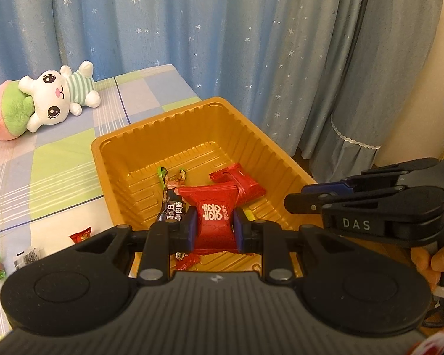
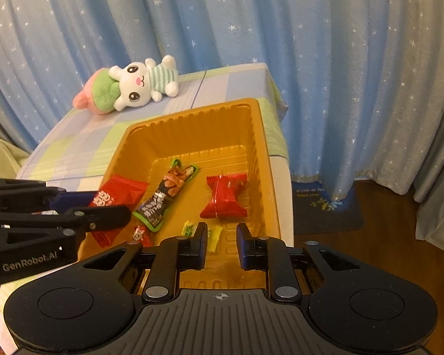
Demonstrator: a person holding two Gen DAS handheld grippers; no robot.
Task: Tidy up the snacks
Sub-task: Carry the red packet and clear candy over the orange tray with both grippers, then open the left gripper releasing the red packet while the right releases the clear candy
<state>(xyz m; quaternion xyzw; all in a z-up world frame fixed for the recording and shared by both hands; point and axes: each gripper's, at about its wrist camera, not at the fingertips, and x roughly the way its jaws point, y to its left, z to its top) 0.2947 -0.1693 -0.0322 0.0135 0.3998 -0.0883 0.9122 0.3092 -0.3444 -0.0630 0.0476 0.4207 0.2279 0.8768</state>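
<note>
Left gripper [image 1: 215,227] has its jaws clamped on a red snack packet [image 1: 214,217] over the orange tray [image 1: 192,124] on the bed, probably for a drop-in; right gripper [image 2: 221,244] beside it, jaws closed down, nothing held.

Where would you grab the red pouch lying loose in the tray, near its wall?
Grab the red pouch at its pinched middle, coming straight down from above. It lies flat and both ends flare out, so the middle is its narrowest part. The tray wall stands close beside it, which probably leaves little room for a sideways approach.
</note>
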